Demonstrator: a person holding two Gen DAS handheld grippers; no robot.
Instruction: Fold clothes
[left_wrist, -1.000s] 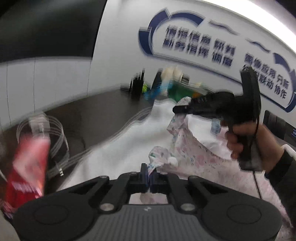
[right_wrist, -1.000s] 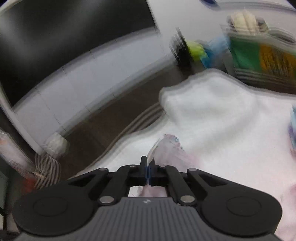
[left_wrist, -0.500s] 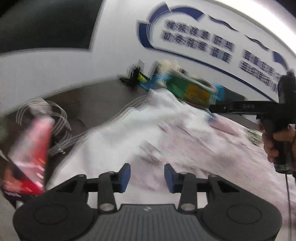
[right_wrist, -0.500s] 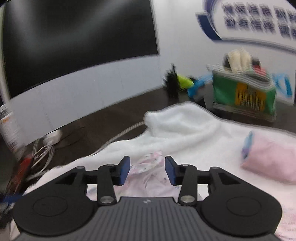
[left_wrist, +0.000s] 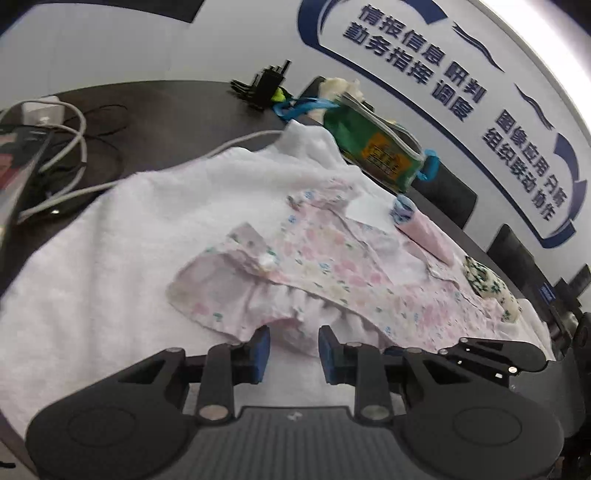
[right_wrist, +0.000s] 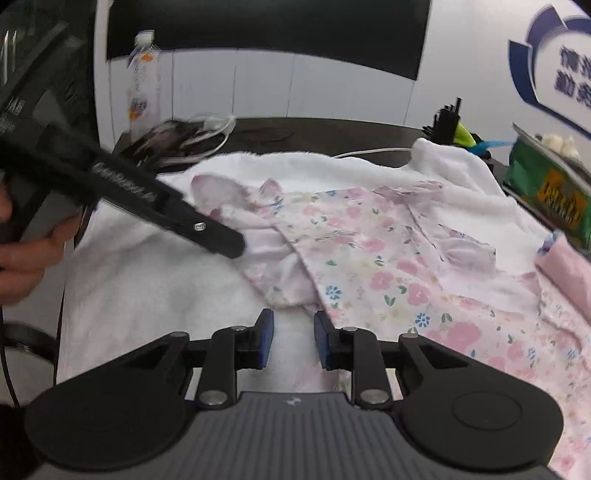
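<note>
A pink floral garment (left_wrist: 325, 266) lies spread on a white towel (left_wrist: 122, 236); it also shows in the right wrist view (right_wrist: 388, 266) on the same towel (right_wrist: 155, 288). My left gripper (left_wrist: 293, 352) is open and empty, its jaws just in front of the garment's near ruffled hem. My right gripper (right_wrist: 293, 341) is open and empty at the garment's near edge. The left gripper also shows in the right wrist view (right_wrist: 225, 242), over the garment's left sleeve.
A green bag (left_wrist: 373, 147) and a rolled pink cloth (left_wrist: 424, 230) lie beyond the garment, a floral roll (left_wrist: 487, 284) to the right. Cables (left_wrist: 62, 147) and a charger lie on the dark table at left. A water bottle (right_wrist: 142, 85) stands at the back.
Both grippers were shut on the garment a second ago, holding it up. They have opened and let it go. The garment now lies flat on the towel.
</note>
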